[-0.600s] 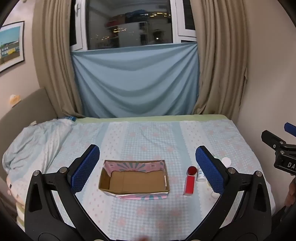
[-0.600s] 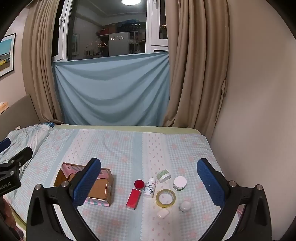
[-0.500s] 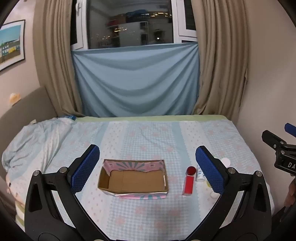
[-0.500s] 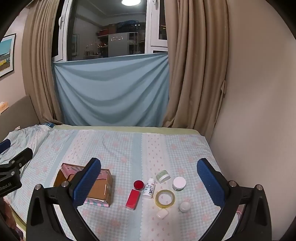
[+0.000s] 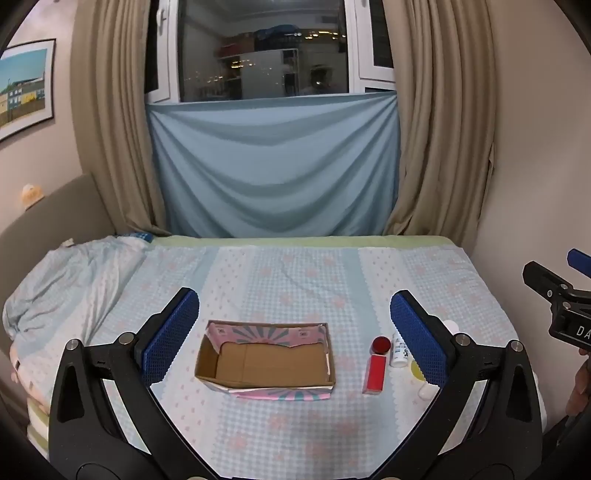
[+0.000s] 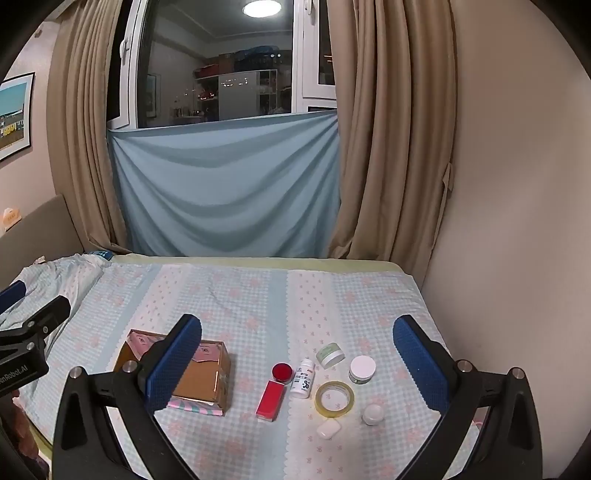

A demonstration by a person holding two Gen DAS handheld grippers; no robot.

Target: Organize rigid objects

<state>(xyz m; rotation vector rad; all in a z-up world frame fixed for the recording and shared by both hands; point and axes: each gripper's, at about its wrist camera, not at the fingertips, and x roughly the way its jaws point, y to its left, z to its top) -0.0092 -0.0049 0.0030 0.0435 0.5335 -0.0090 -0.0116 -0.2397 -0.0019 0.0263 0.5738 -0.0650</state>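
Ahead of me a bed (image 5: 295,280) with a pale blue checked sheet runs up to a dark window (image 5: 264,51), whose lower half is covered by a blue cloth (image 5: 273,166) hung between beige curtains (image 6: 395,147). A framed picture (image 5: 24,88) hangs on the left wall. A round ceiling light (image 6: 261,7) is reflected in the glass, and a plain wall (image 6: 517,203) closes the right side.

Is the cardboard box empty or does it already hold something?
Empty: the left wrist view shows the cardboard box open-topped with only its bare brown floor visible inside.
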